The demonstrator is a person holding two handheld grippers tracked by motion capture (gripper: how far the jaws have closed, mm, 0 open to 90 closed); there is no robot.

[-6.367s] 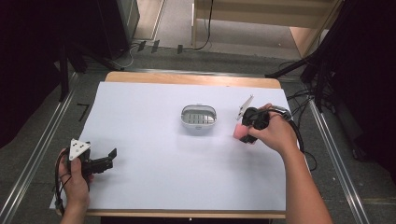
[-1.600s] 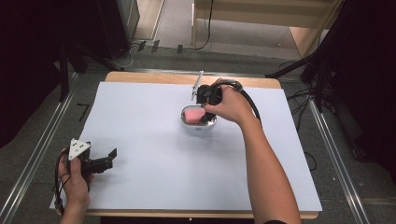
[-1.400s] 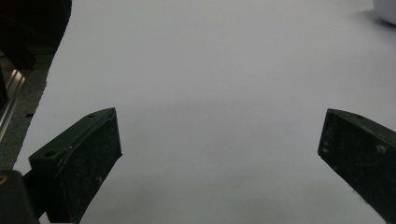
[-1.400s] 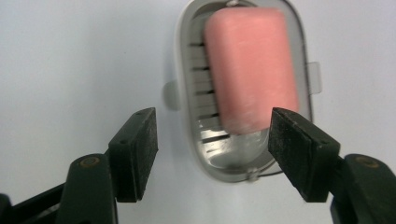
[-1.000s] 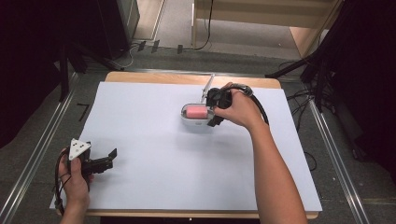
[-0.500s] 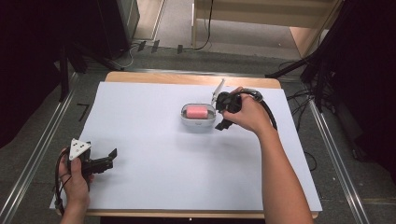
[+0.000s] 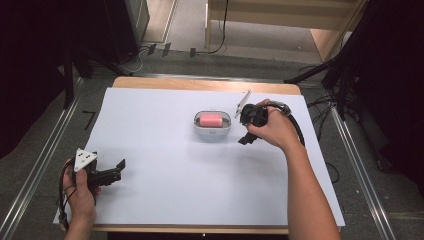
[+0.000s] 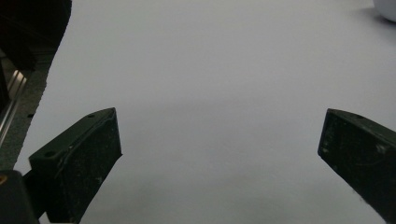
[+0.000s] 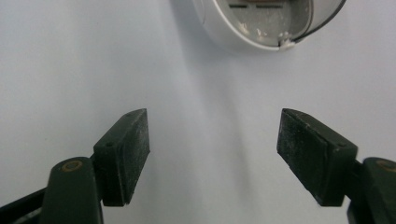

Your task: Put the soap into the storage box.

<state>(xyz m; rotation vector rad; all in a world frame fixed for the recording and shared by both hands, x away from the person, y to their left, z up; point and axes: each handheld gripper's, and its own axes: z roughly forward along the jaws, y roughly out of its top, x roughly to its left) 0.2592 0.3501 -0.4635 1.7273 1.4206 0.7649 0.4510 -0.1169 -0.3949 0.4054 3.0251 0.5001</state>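
- Two grippers in view, one per hand, over a white-covered surface (image 7: 165,195).
- Right gripper (image 7: 246,132): right of centre in the high view, just beside the soap dish (image 7: 212,125) on its right, apart from it. Its fingers (image 9: 123,154) stand apart and have just been opening; only bare surface lies between them.
- Soap dish: centre of the high view, slightly above the middle. A pink soap bar (image 7: 211,120) lies inside it. In the right gripper view the dish's white rim sits at the top edge, above the fingers.
- Left gripper (image 7: 114,172): lower left of the high view, near the surface's front edge, well apart from the dish. Its fingers (image 8: 79,158) are spread wide, holding nothing.
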